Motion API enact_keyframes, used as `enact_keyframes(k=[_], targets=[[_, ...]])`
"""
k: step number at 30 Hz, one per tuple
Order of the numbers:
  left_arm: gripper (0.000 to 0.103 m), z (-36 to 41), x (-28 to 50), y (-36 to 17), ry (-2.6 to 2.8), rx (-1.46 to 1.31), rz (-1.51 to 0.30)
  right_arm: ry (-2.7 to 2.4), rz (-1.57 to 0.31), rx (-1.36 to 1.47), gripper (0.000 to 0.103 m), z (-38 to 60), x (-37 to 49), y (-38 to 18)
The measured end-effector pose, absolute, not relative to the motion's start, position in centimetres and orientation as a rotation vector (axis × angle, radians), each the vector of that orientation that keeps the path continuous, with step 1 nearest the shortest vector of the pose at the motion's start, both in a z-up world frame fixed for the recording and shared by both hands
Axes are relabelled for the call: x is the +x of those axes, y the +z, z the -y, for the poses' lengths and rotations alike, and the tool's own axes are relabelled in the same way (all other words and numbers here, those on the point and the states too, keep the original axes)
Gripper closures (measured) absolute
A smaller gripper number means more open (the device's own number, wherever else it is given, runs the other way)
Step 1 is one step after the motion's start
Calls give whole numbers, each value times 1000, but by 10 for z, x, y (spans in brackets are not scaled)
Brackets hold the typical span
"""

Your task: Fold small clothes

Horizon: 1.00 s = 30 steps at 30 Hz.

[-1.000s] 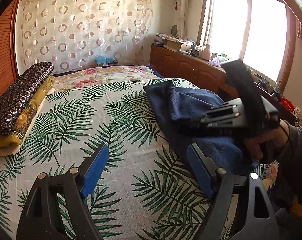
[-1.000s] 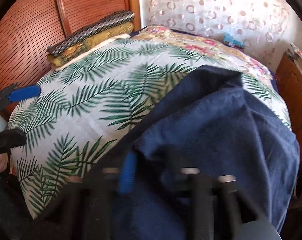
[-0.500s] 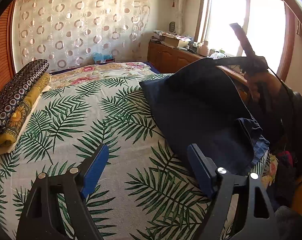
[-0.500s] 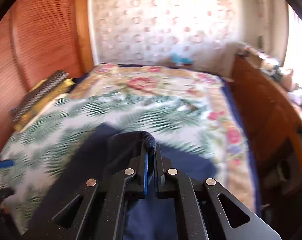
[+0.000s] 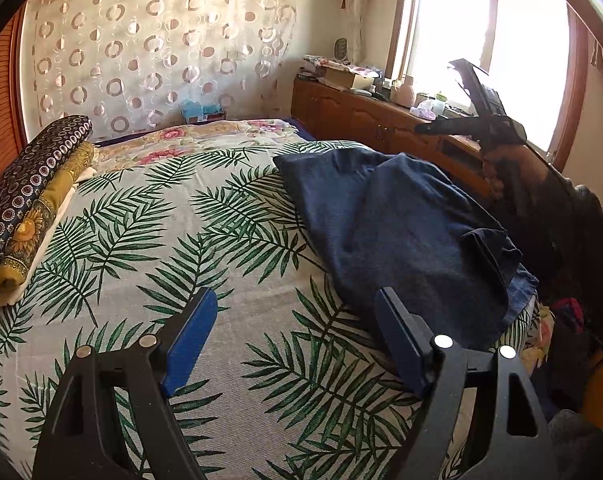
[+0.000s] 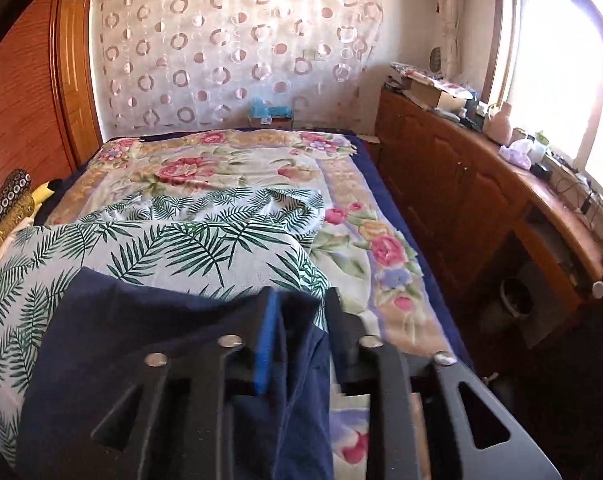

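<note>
A dark blue garment (image 5: 381, 220) lies in a loose fold on the right side of the palm-leaf bed sheet (image 5: 149, 240). My left gripper (image 5: 293, 300) hovers open over the sheet near the garment's near edge, with nothing between its blue pads. A hand holds my right gripper (image 5: 421, 130) up in the air above the garment's far right side. In the right wrist view the right gripper (image 6: 301, 296) has its jaws opening. The blue garment (image 6: 141, 340) lies below them, and the pads do not press on it.
Folded patterned fabrics (image 5: 25, 192) are stacked at the bed's left edge. A floral blanket (image 6: 221, 168) covers the far end. A wooden cabinet (image 6: 461, 200) with clutter on top runs along the right side, under a bright window.
The right gripper lifted the garment's edge up and toward the window, then let go; the cloth dropped back onto the bed in a fold. The left gripper kept still.
</note>
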<state>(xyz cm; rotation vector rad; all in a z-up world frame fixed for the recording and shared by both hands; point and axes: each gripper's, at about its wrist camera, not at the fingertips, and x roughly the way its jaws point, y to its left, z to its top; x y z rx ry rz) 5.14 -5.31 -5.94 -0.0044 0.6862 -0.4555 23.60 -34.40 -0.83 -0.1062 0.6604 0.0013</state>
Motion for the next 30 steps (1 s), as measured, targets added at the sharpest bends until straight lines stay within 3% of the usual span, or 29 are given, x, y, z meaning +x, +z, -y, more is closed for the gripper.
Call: enact_keyframes(k=[15,27,30], targets=[[22,80,45,-64,-503,36,-706,288,-717,-186,67,288,112,-58],[22,94,44,-68,-525,54,-722,335,-803,-213,68,297,88,-79],[22,96,43,-69,-531,56,-723,333,-816,-240,77,301,76,-74]])
